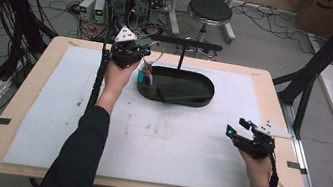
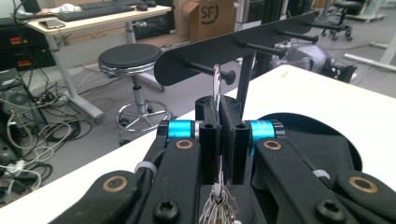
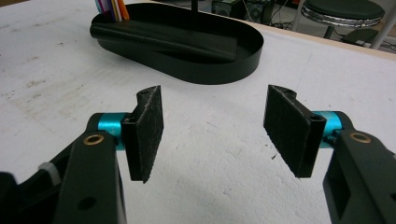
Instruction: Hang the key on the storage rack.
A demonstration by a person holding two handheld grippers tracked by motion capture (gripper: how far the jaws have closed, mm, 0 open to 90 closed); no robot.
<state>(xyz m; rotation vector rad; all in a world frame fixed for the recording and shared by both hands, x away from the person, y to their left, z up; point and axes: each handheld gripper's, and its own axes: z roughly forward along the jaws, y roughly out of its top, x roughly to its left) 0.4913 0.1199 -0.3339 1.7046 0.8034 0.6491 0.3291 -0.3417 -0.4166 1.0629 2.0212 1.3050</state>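
Observation:
My left gripper (image 1: pixel 144 53) is raised at the far left end of the black oval tray (image 1: pixel 206 99). It is shut on a silver key ring (image 2: pixel 217 86), gripped edge-on between the jaws (image 2: pixel 219 116). Keys (image 2: pixel 215 207) and a colourful tag (image 1: pixel 145 76) hang below it. The ring's top sits right beside a peg (image 2: pixel 210 71) of the black hook bar (image 2: pixel 243 42), which stands on a post (image 1: pixel 180 58) over the tray. My right gripper (image 1: pixel 240 127) rests open near the table's right edge, nothing between its pads (image 3: pixel 149 126).
A dark flat slab (image 3: pixel 163 39) lies tilted inside the tray. A white mat (image 1: pixel 51 105) covers the wooden table. Beyond the far edge are a black stool (image 1: pixel 210 10), power boxes (image 1: pixel 92 8) and loose cables on the floor.

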